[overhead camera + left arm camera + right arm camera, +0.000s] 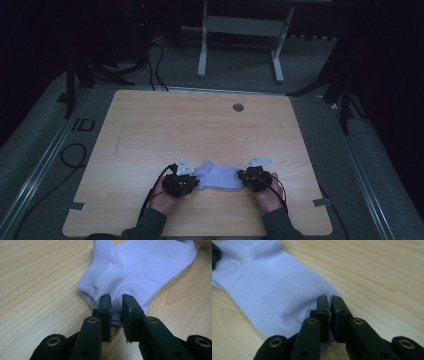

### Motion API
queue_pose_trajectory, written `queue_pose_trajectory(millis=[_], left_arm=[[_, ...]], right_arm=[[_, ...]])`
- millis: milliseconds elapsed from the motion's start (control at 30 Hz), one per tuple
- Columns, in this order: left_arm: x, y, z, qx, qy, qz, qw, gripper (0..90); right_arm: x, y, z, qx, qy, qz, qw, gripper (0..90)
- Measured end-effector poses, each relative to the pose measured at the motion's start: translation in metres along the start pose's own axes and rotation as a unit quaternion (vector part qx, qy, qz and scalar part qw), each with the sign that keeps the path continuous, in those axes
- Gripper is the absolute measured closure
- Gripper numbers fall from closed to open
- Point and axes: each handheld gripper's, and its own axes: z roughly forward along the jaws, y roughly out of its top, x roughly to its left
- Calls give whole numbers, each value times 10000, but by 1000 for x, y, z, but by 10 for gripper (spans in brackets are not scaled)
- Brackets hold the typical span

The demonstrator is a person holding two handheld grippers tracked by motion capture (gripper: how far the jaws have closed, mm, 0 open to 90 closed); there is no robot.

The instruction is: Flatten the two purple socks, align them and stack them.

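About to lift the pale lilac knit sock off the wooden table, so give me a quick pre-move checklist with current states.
1. Right gripper clamped on the pale lilac knit sock: ok, jaws nearly together with its edge between them.
2. Left gripper clamped: not ok, the jaws straddle the sock's edge with a gap.
3. Sock lying flat between both grippers: ok.
4. Light wooden table around the sock free of obstacles: ok.
5. Sock layers caught evenly: cannot tell.
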Motion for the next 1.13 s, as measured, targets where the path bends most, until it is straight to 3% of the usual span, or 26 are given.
queue_pose_trajectory(millis=[233, 667, 767, 900, 1133], left_arm=[[3, 1, 1, -11, 106, 18, 9999, 775], [12, 2, -1, -128, 405, -181, 9989, 760], [15, 2, -6, -296, 391, -276, 9984, 755], [19, 3, -13, -420, 412, -346, 9977, 748], [27, 2, -17, -443, 530, -471, 9965, 730]], right_arm=[[-3, 3, 5, -101, -23, 27, 9999, 840], [-9, 11, 16, -302, -3, 223, 9993, 819], [-11, 11, 13, -450, 139, 359, 9982, 798], [-14, 13, 2, -770, 134, 397, 9962, 782], [-26, 8, -10, -801, -25, 452, 9958, 775]])
